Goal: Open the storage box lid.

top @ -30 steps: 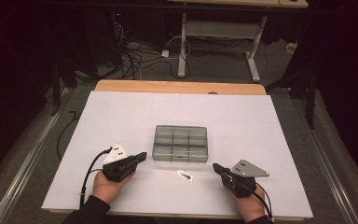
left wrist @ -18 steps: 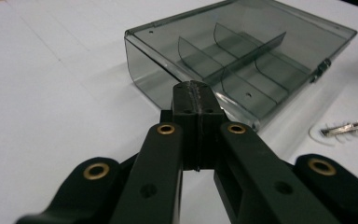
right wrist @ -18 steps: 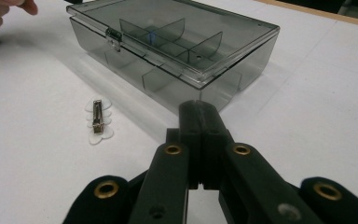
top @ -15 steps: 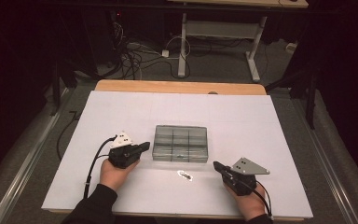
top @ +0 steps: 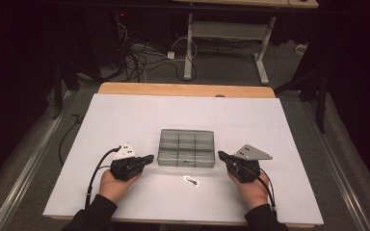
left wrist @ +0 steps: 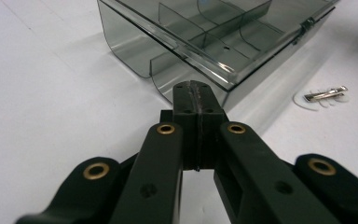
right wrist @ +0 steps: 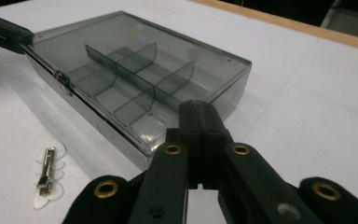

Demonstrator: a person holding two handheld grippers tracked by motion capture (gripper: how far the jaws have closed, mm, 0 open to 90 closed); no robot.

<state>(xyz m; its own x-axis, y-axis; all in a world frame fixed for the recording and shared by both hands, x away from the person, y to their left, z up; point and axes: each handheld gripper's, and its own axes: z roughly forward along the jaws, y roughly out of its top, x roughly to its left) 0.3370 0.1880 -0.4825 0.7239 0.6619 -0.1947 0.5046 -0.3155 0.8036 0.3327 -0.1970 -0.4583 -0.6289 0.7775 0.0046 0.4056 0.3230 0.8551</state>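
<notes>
The clear smoky-grey compartment box (top: pixel 186 148) lies flat near the middle of the tabletop (top: pixel 125 115), somewhat toward the person's edge, its lid down and its latch (right wrist: pixel 63 78) on the long side facing that edge. Curved dividers show through the lid, splitting it into small cells; most of the cells look empty. It is thin hard plastic, so I judge it light, stiff and slick: a sideways nudge would likely slide it on the smooth white surface, and a hard pinch on the lid could flex or crack it. The best hold looks to be the corners or the short end walls, one side steadied while the other works the latch.

Between the box and the near edge lies a small metal hair clip (top: pixel 191 181) on a pale backing, apart from the box. It is flat and tiny, so it would need fingertip care, taken across its narrow width.

The left tongs (top: pixel 146 159) are fully closed, holding nothing, tips right at the box's near left corner; whether they touch it I cannot tell. The right tongs (top: pixel 221 156) are likewise pressed together and empty, tips just beside the near right corner.
</notes>
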